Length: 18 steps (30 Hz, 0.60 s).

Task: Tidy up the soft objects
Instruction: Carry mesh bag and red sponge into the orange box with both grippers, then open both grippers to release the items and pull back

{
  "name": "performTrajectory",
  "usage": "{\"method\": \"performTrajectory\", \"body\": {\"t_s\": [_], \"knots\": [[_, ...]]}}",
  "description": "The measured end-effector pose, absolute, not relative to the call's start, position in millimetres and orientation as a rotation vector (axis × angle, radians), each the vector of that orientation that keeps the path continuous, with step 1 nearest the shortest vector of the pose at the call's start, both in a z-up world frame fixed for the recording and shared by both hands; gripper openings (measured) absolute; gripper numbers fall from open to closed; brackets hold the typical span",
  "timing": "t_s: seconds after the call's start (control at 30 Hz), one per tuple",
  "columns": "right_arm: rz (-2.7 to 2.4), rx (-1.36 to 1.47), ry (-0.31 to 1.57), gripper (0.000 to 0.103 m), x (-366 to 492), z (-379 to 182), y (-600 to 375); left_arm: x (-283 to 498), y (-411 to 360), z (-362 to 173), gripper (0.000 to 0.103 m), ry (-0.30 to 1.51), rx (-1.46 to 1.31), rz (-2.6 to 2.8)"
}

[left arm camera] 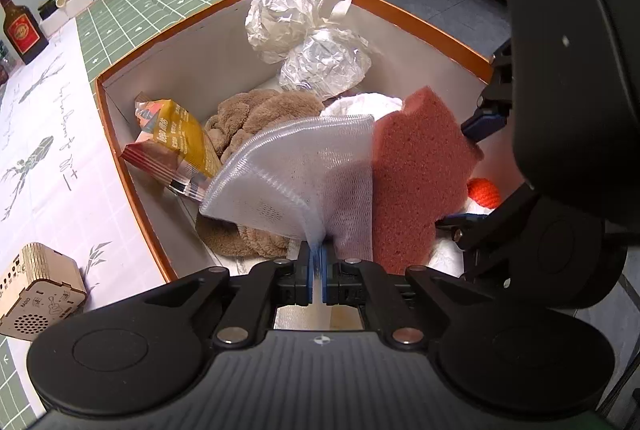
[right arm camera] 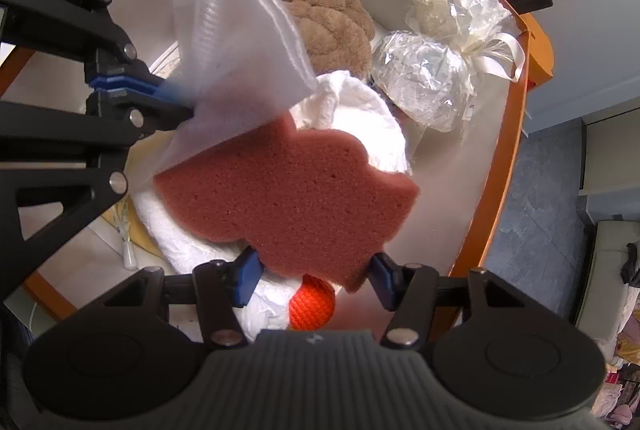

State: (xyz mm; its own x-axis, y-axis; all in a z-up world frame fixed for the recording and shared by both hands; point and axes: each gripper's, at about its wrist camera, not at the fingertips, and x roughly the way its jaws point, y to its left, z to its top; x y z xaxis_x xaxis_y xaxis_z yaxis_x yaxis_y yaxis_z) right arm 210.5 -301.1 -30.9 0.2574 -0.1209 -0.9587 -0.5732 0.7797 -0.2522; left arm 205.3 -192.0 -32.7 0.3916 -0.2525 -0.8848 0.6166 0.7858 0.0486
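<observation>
Left gripper (left arm camera: pixel 319 262) is pinched tight on a white mesh pouch (left arm camera: pixel 304 166), right gripper (right arm camera: pixel 314 280) half-open, gripping a pink sponge (right arm camera: pixel 288 198) over the orange box (left arm camera: pixel 132 174).

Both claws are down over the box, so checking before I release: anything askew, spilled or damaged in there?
Nothing spilled or torn. The snack packet leans tilted against the wall of the orange box, and the white mesh cloth overlaps the pink sponge above the pile.
</observation>
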Motion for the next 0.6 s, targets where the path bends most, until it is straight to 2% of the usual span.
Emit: {"method": "performTrajectory", "body": {"t_s": [0.13,0.27,0.33,0.5,0.6], "knots": [[0.328,-0.638,1.301,0.061,207.4,-26.2,-303.0,201.8,-185.2,-23.9,0.01,1.013,0.378,-0.588],[0.308,-0.638,1.289,0.066,203.1,-13.3,-303.0,198.3,-174.4,-9.0,0.035,0.991,0.346,-0.598],[0.299,-0.643,1.282,0.07,200.4,-4.7,-302.1,197.6,-166.8,-0.4,0.037,0.972,0.329,-0.595],[0.268,-0.673,1.243,0.071,193.8,16.0,-297.6,193.7,-144.0,24.0,0.044,0.907,0.27,-0.591],[0.245,-0.678,1.196,0.078,188.5,33.9,-296.1,186.3,-129.0,40.9,0.046,0.85,0.237,-0.594]]}}
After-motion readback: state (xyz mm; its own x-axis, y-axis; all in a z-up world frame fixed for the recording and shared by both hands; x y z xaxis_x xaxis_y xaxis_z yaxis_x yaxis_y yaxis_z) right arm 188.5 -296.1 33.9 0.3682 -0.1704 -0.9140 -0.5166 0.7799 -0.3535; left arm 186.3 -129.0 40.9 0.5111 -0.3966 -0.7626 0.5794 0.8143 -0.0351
